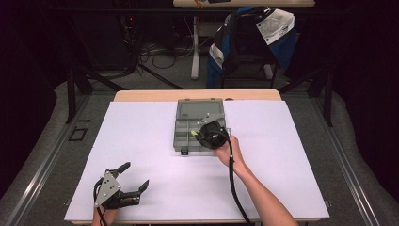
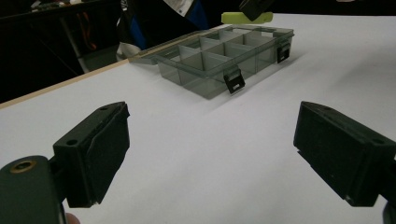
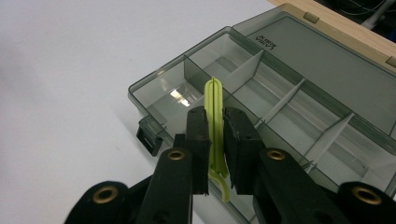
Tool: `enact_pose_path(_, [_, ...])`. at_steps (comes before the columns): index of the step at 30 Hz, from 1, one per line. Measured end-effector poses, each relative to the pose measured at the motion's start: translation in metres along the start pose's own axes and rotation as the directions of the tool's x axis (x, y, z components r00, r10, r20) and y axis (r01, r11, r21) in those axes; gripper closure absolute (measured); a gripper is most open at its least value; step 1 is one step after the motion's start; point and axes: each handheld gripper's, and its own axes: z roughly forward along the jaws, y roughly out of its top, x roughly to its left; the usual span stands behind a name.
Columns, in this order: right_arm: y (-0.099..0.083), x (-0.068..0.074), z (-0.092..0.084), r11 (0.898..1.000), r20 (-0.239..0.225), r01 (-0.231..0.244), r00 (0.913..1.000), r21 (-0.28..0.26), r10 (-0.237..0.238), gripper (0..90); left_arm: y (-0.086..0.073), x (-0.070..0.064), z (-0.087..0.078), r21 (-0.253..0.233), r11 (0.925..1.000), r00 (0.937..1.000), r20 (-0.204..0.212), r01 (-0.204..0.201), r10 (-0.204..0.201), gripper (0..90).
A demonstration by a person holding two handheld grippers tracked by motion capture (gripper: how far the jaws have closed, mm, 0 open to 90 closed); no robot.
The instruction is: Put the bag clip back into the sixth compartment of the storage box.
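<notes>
Thin lime-green plastic clip (image 3: 215,122), long and narrow, curled at its lower end, sits clamped edge-on between the two black pads of the right gripper (image 3: 215,140), bottom centre of the right gripper view, tip sticking up past the jaws. It hangs over the front compartments of a smoky-grey translucent plastic organiser box (image 3: 261,93) with white-looking dividers, lid (image 3: 322,60) flipped open flat behind it toward upper right of that view, a dark latch (image 3: 148,135) on the near wall at left. In the high view the right gripper (image 1: 207,134) is at frame centre, over the right front part of the box (image 1: 184,134), hand (image 1: 230,153) and forearm coming up from lower right, cable trailing down. In the left gripper view the green clip (image 2: 233,17) shows at top centre, above the far end of the box (image 2: 219,53). Left gripper (image 1: 134,176) rests at lower left of the high view on the white table sheet (image 1: 155,141), well apart from the box, jaws spread wide with nothing between them. Wooden table edge (image 1: 141,95) shows behind the sheet. A chair with blue and black fabric draped on it (image 1: 249,42) stands at top centre-right.
</notes>
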Motion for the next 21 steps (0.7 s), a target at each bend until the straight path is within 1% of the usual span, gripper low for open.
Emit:
enact_pose_path(9, [0.003,-0.003,0.005,1.000,0.007,-0.009,0.9999,0.018,0.009,80.5,0.000,0.000,0.000,-0.002,1.0000,1.0000,-0.002,0.000,0.000,10.7])
enact_pose_path(13, [0.006,-0.003,0.009,0.999,0.007,-0.026,0.9996,0.027,0.026,80.5,0.000,0.000,0.000,-0.002,1.0000,1.0000,-0.002,0.000,0.000,10.7])
enact_pose_path(18, [0.008,-0.004,0.015,0.998,0.014,-0.054,0.9985,0.046,0.053,80.4,0.000,0.000,-0.001,-0.004,1.0000,1.0000,-0.004,0.001,-0.001,10.7])
enact_pose_path(20, [0.008,-0.004,0.018,0.995,0.005,-0.086,0.9963,0.049,0.085,80.4,0.000,0.000,-0.001,-0.003,1.0000,1.0000,-0.004,-0.001,0.001,10.7])
enact_pose_path(21, [0.008,-0.004,0.019,0.994,0.013,-0.095,0.9954,0.057,0.094,80.4,0.000,0.000,-0.001,-0.003,1.0000,1.0000,-0.004,-0.002,0.002,10.7])
